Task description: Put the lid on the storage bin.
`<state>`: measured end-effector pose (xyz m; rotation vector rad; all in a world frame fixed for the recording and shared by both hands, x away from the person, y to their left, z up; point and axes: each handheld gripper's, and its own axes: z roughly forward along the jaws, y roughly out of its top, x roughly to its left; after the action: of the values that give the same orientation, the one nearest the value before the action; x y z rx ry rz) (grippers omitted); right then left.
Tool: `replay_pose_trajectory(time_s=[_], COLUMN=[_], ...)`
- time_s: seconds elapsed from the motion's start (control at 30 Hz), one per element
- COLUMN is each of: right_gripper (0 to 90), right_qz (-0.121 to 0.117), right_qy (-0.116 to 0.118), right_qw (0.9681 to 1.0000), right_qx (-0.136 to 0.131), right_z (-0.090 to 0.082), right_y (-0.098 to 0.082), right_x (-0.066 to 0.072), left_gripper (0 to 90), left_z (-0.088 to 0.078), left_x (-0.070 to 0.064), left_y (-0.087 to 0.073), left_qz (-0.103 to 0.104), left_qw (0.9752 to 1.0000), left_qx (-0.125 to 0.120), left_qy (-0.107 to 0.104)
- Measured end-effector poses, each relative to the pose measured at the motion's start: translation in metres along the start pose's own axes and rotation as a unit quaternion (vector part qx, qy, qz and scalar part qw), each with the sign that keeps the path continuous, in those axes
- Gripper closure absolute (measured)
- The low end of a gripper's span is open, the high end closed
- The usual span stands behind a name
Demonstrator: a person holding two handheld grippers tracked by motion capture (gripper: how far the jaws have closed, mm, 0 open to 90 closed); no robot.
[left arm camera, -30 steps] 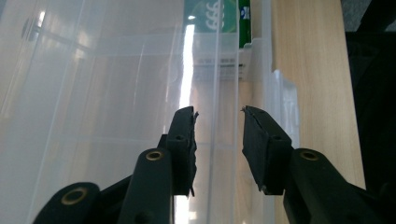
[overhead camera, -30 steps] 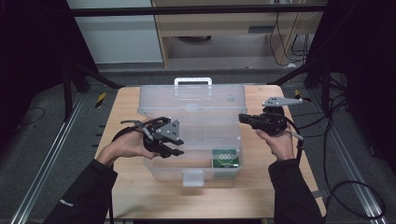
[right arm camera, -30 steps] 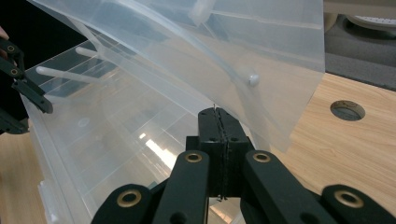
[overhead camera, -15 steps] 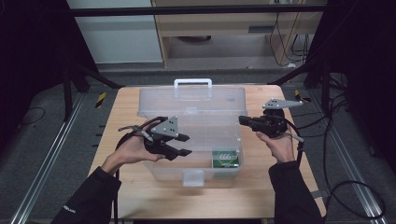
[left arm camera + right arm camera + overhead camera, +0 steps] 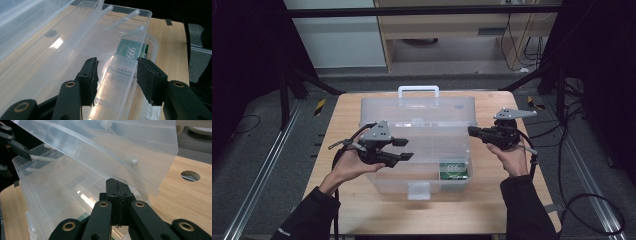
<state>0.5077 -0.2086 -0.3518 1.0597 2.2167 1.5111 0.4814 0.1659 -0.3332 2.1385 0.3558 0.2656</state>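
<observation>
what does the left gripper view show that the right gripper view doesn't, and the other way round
Left gripper view: the green pack marked 666 in the clear box, seen between the left gripper's open jaws, which have just been opening with nothing gripped. Right gripper view: the raised lid, a round hole in the table, and the right gripper's shut jaws. Both: the clear box and wooden tabletop.
</observation>
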Motion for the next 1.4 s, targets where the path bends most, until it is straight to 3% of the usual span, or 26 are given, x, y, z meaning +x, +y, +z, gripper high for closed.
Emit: replay_pose_trajectory(time_s=[0.2, 0.43, 0.57, 0.77, 1.0, 1.4], right_gripper=[90.0, 90.0, 90.0, 90.0, 90.0, 90.0], right_qz=[0.003, 0.002, 0.003, 0.005, 0.000, -0.003], right_qy=[0.001, 0.000, 0.000, 0.002, 0.000, -0.001], right_qw=[1.0000, 1.0000, 1.0000, 1.0000, 1.0000, 0.9999], right_qx=[0.000, 0.000, 0.001, 0.000, 0.006, 0.013], right_z=[-0.001, -0.002, -0.002, -0.002, -0.003, -0.005], right_y=[-0.001, -0.003, -0.003, -0.005, -0.006, -0.006], right_x=[0.000, -0.001, 0.000, 0.000, 0.002, 0.006], left_gripper=[53.9, 60.5, 68.2, 78.1, 87.0, 89.4], left_z=[-0.009, -0.025, -0.036, -0.050, -0.064, -0.074], left_x=[0.001, 0.004, 0.007, 0.014, 0.020, 0.028], left_y=[-0.006, -0.018, -0.025, -0.038, -0.049, -0.059], left_qz=[-0.020, -0.037, -0.055, -0.086, -0.104, -0.132], left_qw=[0.9994, 0.9968, 0.9946, 0.9891, 0.9843, 0.9772], left_qx=[-0.016, -0.041, -0.042, -0.047, -0.048, -0.045], left_qy=[0.021, 0.057, 0.078, 0.110, 0.134, 0.160])
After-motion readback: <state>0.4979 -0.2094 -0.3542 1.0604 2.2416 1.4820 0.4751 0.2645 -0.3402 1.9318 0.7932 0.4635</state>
